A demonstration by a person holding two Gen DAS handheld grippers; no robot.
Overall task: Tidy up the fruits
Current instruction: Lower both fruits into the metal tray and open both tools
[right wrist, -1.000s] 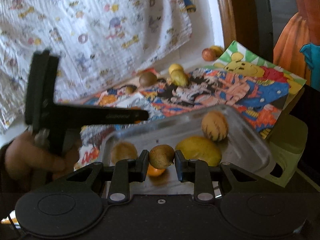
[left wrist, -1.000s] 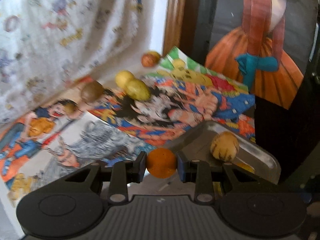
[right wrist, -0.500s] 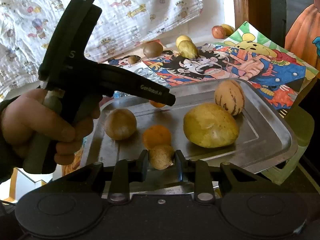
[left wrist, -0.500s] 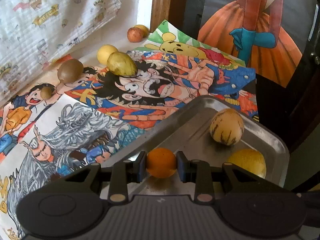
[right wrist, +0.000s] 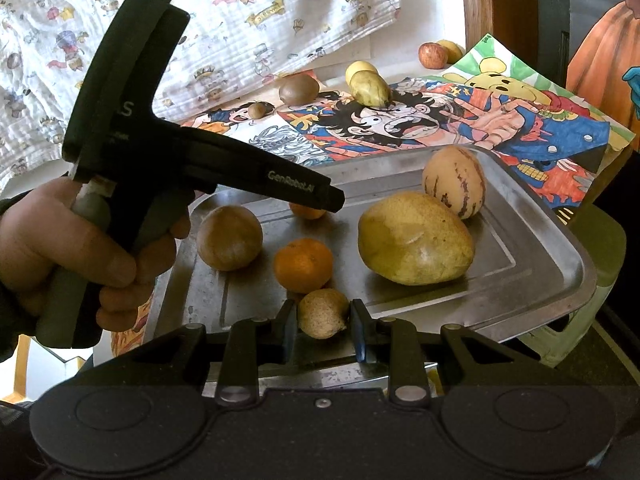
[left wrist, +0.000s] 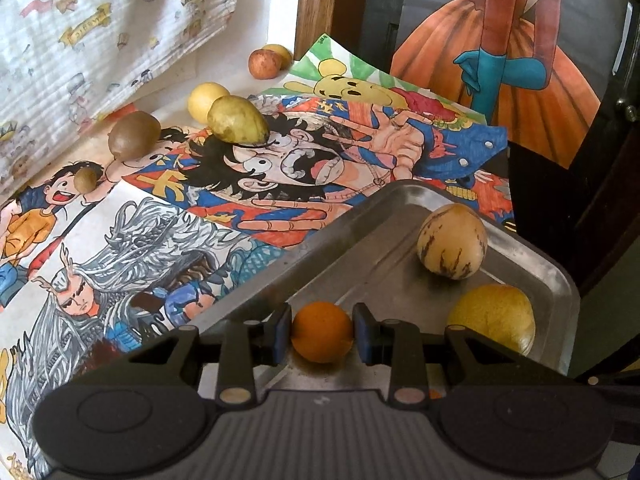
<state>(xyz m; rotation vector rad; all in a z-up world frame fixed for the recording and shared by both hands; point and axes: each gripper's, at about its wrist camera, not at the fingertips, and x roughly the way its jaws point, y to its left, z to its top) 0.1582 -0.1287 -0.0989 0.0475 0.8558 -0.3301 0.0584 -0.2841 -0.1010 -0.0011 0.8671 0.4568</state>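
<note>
In the left wrist view, my left gripper [left wrist: 322, 334] is shut on a small orange [left wrist: 322, 332] that hangs low over the near-left corner of the steel tray [left wrist: 360, 264]. From the right wrist view, the left gripper [right wrist: 334, 200] reaches over the tray [right wrist: 520, 240], held by a hand. My right gripper [right wrist: 323, 320] is shut on a small brown fruit [right wrist: 322, 314] at the tray's front edge. On the tray lie a striped melon [right wrist: 454, 182], a big yellow mango [right wrist: 416, 238], an orange [right wrist: 303, 265] and a round brown fruit [right wrist: 229, 237].
Loose fruit lies on the cartoon posters [left wrist: 280, 168] behind the tray: a kiwi [left wrist: 134, 134], a small brown fruit [left wrist: 86, 179], a yellow-green mango [left wrist: 238, 120], a yellow round fruit [left wrist: 204, 96] and an apple [left wrist: 264, 64]. A printed cloth [left wrist: 100, 40] hangs at the back left.
My left gripper has carried the orange to the right and down over the tray. My right gripper has lowered the brown fruit towards the tray's front edge.
</note>
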